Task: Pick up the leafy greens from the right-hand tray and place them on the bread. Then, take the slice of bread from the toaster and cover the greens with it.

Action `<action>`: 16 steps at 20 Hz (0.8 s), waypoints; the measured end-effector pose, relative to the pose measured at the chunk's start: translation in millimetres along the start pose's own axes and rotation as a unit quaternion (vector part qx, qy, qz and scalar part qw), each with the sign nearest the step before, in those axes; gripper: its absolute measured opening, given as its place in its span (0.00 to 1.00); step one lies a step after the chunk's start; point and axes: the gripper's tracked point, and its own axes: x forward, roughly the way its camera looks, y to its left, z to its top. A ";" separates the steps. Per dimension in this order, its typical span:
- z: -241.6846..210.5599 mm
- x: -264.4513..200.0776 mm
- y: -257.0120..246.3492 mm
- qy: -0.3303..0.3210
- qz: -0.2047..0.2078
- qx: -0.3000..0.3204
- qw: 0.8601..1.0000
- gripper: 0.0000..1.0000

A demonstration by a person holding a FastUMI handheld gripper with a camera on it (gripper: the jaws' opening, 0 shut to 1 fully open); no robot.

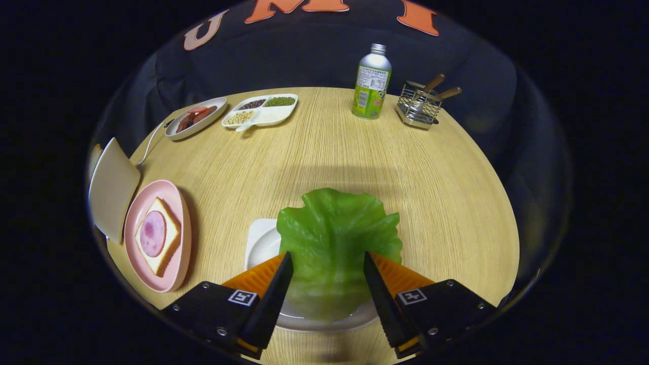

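Leafy greens (332, 243) lie on the white tray (259, 238) between the spread fingers of the gripper (328, 276); neither finger presses them.

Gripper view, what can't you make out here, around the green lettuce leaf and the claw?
- White tray: mostly covered by the green ruffled lettuce leaf.
- Black-and-orange claw: fingers stand either side of the leaf; whether they press on it is unclear.
- Beige toaster beside the pink plate: its slot faces away, so any bread inside is hidden.
- Compartment dish: contents too small to identify.
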 end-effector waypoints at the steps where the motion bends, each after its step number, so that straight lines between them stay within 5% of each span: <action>1: -0.1 0.6 0.6 0.003 0.004 0.006 1.000 0.82; 2: 1.6 -0.1 -0.7 0.001 0.004 0.006 1.000 0.77; 4: 4.7 3.7 -4.3 -0.006 -0.001 0.020 1.000 0.49; 5: 6.4 4.5 -6.8 -0.008 -0.004 0.029 1.000 0.24; 7: 4.8 2.6 -8.8 -0.011 0.003 0.044 0.999 0.07; 16: 32.3 -37.9 33.3 -0.067 0.079 0.044 0.994 0.03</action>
